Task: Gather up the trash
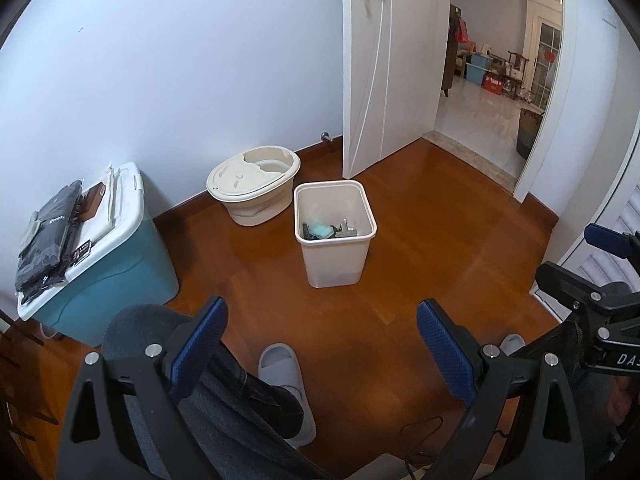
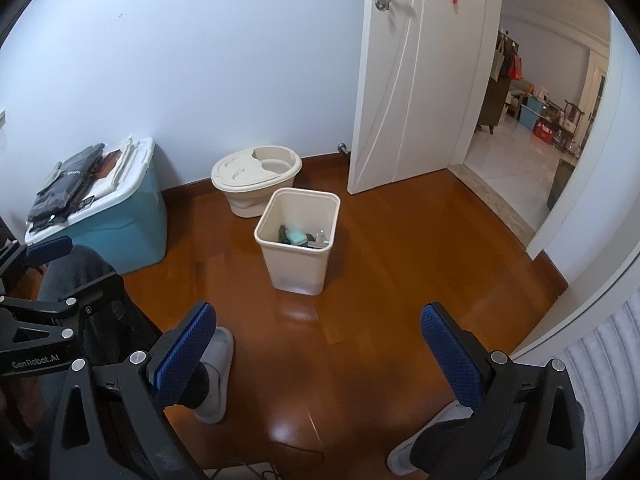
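Left gripper [image 1: 322,344] and right gripper [image 2: 318,346] jaws released, empty; trash bin [image 1: 335,236] stands far-center, bare floor [image 1: 420,240] around.

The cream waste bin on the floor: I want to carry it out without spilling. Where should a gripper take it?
Grip the waste bin by its rolled top rim, coming straight down over the near wall. It stands upright and open-topped, and both the left gripper and right gripper are open and empty.
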Available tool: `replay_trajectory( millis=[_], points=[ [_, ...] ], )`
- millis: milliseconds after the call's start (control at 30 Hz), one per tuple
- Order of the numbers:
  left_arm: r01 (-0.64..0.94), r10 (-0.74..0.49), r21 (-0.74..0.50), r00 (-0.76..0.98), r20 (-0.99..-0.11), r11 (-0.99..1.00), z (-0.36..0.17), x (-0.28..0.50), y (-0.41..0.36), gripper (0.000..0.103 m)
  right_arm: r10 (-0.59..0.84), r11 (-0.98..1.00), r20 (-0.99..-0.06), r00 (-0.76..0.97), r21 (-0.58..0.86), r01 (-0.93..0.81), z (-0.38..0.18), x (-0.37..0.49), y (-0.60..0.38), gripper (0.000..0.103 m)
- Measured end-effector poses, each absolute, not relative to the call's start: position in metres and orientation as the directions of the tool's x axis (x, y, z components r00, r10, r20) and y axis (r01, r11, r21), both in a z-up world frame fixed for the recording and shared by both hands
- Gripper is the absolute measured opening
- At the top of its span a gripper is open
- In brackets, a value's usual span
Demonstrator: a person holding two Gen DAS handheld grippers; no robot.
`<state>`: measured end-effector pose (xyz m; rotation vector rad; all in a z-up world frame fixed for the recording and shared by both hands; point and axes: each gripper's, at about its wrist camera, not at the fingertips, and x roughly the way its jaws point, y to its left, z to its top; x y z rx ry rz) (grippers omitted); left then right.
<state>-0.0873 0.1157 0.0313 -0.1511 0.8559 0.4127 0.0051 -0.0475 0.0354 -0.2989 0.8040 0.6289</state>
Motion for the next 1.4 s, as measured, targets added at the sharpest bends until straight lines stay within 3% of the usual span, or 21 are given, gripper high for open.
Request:
replay_trajectory(
  millis=[1400],
  points=[
    [-0.392,0.260,0.019,0.572,-0.778,0.920,0.032,-0.083,0.121,0.097,0.392,0.785,-0.771,0.502,-0.003,-0.619,0.024,0.012,-0.042,0.103]
  ],
)
